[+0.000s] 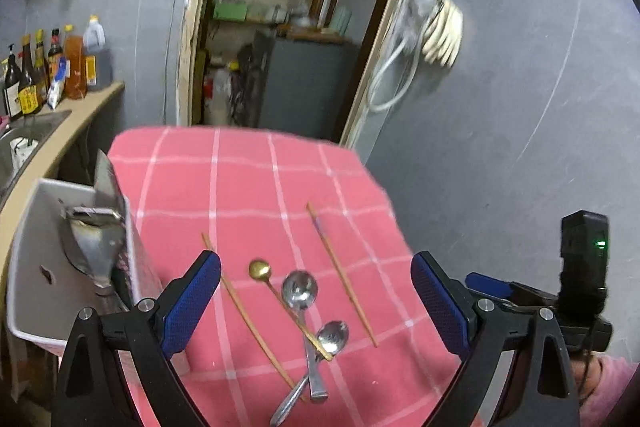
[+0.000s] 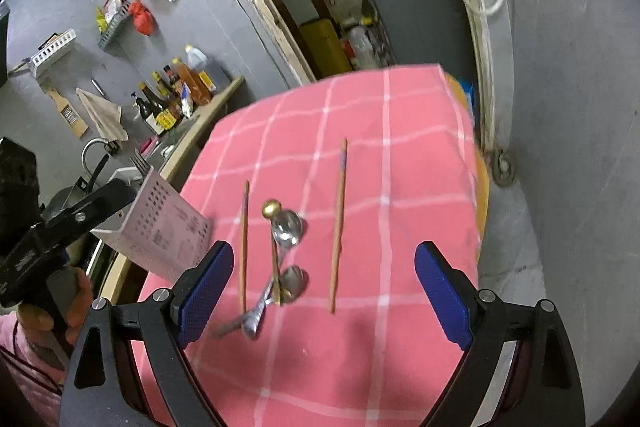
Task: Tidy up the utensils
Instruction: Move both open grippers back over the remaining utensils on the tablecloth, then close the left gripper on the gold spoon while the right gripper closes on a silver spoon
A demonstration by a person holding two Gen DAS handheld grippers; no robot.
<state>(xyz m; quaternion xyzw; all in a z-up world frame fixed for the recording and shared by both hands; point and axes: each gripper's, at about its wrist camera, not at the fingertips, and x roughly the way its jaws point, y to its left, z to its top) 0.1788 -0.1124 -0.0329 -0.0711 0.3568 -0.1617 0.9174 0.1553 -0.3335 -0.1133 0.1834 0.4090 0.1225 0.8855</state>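
Far left there's a white utensil caddy (image 1: 48, 267) sitting at the left edge of the worktop, with a metal spatula (image 1: 94, 251) standing in it, and the right wrist view shows a fork (image 2: 140, 159) poking up out of it too. Behind it runs a kitchen counter with a row of sauce bottles (image 1: 44, 71).

The worktop itself is covered with a pink checked cloth (image 1: 248, 179). On it, going left to right: one wooden chopstick (image 1: 248, 319), then a little pile in the middle made of a gold spoon (image 1: 260, 270) lying across two silver spoons (image 1: 300, 291) whose handles cross near the front, then the second chopstick (image 1: 340, 275) lying well apart from the first.

The left gripper (image 1: 316, 303) has its blue pads spread wide with nothing clamped, hovering over the spoon pile. The right gripper (image 2: 324, 291) is the same deal, wide apart and empty, above the near end of the utensils. Frames are a bit blurry.
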